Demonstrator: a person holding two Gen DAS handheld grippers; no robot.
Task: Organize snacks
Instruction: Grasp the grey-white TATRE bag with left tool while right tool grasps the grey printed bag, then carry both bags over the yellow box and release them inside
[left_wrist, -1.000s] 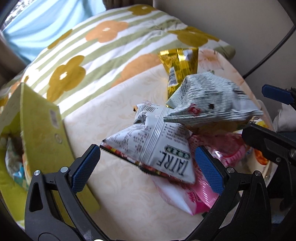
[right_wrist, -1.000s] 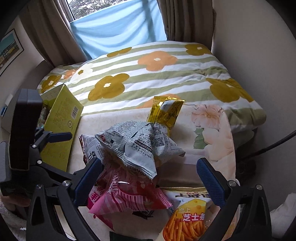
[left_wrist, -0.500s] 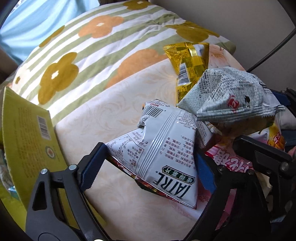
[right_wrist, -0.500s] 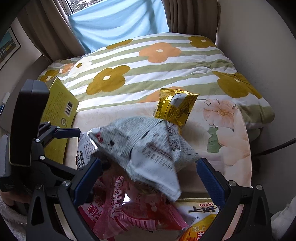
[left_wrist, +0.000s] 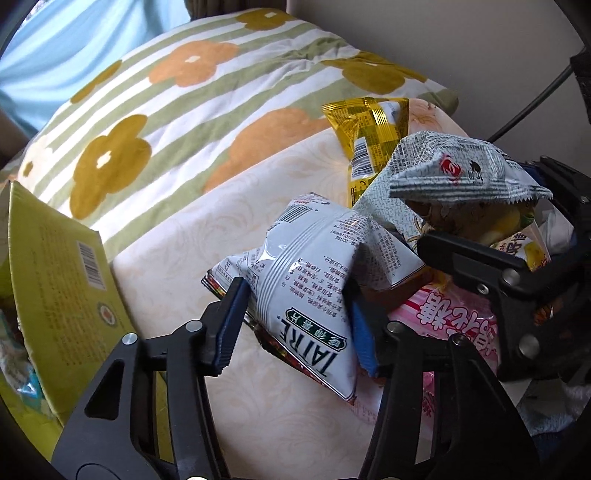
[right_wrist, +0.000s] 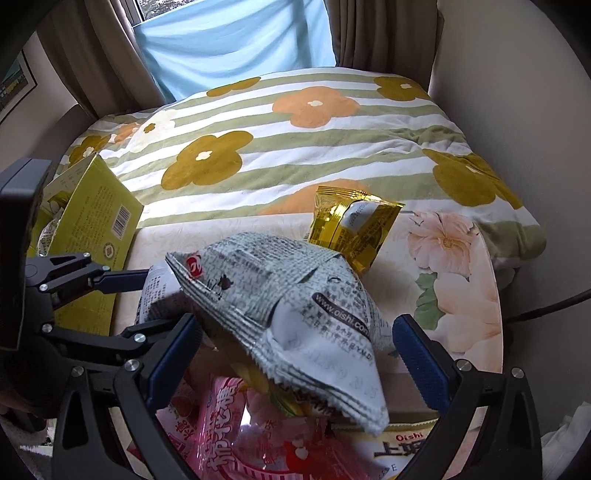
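Left gripper: blue pads pressed against both sides of the white TATRE bag, gripping it.
TATRE bag: at the near edge of the snack heap, partly over the pink bag.
Right gripper: fingers spread wide, nothing held; the grey newsprint bag lies between them atop the heap.
Gold bag: behind the heap.
Green box: left of the heap, on the cream cloth.
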